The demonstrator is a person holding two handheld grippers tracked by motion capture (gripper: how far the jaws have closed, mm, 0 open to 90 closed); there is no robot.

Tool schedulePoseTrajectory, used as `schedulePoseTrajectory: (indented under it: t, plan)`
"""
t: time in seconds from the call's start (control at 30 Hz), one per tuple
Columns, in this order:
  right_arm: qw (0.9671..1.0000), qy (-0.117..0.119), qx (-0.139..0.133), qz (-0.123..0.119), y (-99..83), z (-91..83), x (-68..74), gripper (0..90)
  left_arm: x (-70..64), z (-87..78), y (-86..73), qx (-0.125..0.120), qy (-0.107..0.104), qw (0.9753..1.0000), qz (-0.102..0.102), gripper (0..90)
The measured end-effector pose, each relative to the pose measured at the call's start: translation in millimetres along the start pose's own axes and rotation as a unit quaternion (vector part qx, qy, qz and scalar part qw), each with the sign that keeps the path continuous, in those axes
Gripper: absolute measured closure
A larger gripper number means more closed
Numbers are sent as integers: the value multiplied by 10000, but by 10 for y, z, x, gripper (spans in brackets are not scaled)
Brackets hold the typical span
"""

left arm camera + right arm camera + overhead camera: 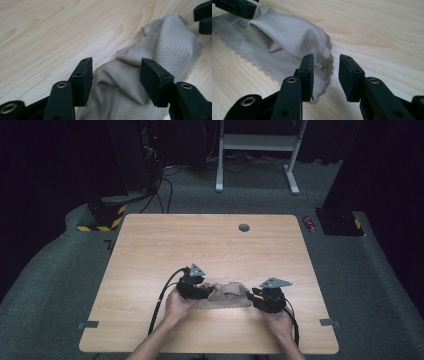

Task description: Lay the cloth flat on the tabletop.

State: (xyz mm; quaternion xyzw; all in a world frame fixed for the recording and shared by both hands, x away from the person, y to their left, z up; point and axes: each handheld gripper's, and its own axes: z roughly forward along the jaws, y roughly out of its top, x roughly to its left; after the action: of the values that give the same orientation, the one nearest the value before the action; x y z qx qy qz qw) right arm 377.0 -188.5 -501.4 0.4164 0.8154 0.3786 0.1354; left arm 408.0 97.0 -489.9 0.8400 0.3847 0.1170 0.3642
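Observation:
A beige quilted cloth [227, 296] lies rumpled on the wooden table [200, 245], near its front edge, between the two grippers. My left gripper [209, 291] stands open at the cloth's left end. In the left gripper view a raised fold of the cloth [117, 82] lies between the spread jaws of this gripper [115, 77]. My right gripper [251, 296] is open at the cloth's right end. In the right gripper view the scalloped edge of the cloth [287, 42] reaches the gap of that gripper [326, 75], unpinched.
A grey round grommet [244, 227] sits near the table's far edge. Beyond the table are a white desk frame [257, 150], a yellow-and-black striped base [102, 217] with cables, and a small red object [309, 223] on the carpet.

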Motion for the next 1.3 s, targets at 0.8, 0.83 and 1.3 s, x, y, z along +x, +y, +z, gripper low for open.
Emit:
schedulePoseTrajectory:
  t: [0.8,0.83,1.3]
  plan:
    - [9983,-196,307,-455,-88,70,107,898,-37,-3,46,426,153,9972,588,900]
    - [9983,-196,307,-455,-88,70,107,898,-37,-3,46,426,153,9972,588,900]
    - [9986,84,78,-513,-50,27,210,802,-13,132,33,464,28,9982,379,619]
